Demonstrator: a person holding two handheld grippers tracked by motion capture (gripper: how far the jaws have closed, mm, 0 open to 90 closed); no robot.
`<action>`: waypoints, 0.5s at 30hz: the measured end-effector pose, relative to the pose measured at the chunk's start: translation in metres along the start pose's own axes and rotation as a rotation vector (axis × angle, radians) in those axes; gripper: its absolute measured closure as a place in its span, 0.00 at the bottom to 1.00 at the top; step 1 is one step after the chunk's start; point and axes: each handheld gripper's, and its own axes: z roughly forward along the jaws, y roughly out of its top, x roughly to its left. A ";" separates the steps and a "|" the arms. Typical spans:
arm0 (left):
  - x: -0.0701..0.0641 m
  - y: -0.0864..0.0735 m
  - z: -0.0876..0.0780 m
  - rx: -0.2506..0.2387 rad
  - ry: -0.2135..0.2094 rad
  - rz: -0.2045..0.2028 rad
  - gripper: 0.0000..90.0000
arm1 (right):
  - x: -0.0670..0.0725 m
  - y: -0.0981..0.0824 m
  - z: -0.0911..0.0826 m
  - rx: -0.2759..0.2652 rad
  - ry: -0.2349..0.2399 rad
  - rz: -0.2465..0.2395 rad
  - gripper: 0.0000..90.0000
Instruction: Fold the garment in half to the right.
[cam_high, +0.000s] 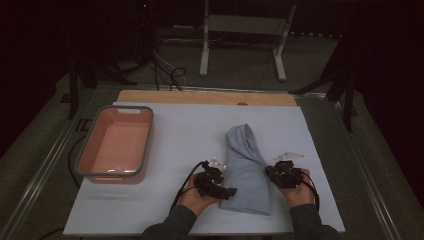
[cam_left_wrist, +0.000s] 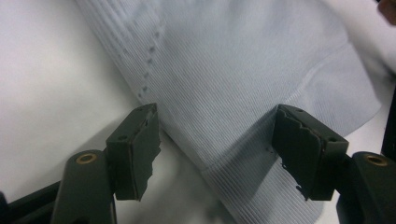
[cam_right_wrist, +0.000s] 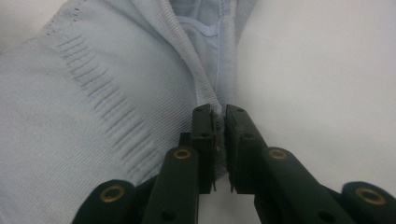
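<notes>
The folded pale-blue ribbed knit garment (cam_high: 246, 170) lies on the white table sheet (cam_high: 185, 145), right of centre and toward the person's edge. Its long axis runs from the near edge away from the person, leaning slightly left at the far end, where it narrows to a rounded tip; the broader end faces the person.

The left gripper (cam_high: 221, 186) sits at the garment's near-left edge. In the left gripper view its jaws stand wide apart, straddling a ribbed edge of the cloth (cam_left_wrist: 224, 102); the pads do not press on it.

The right gripper (cam_high: 274, 172) sits against the garment's right edge, about midway along it. In the right gripper view the jaws are nearly together with a narrow slit between them, and a thin fold of the garment's edge (cam_right_wrist: 219, 100) runs into that slit; whether the pads clamp it cannot be told.

A salmon-pink rectangular plastic tub with a grey rim (cam_high: 85, 150) stands well apart at the sheet's left.
</notes>
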 end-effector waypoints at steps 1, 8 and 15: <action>0.000 0.000 0.001 0.003 0.007 -0.001 0.39 | 0.000 0.000 0.000 0.000 -0.003 0.003 0.88; -0.006 0.004 0.001 0.026 0.051 0.045 0.54 | -0.007 -0.001 0.002 0.008 -0.027 0.056 0.64; -0.011 0.006 -0.001 0.032 0.080 0.089 0.81 | -0.007 0.000 0.005 0.047 0.026 0.086 0.80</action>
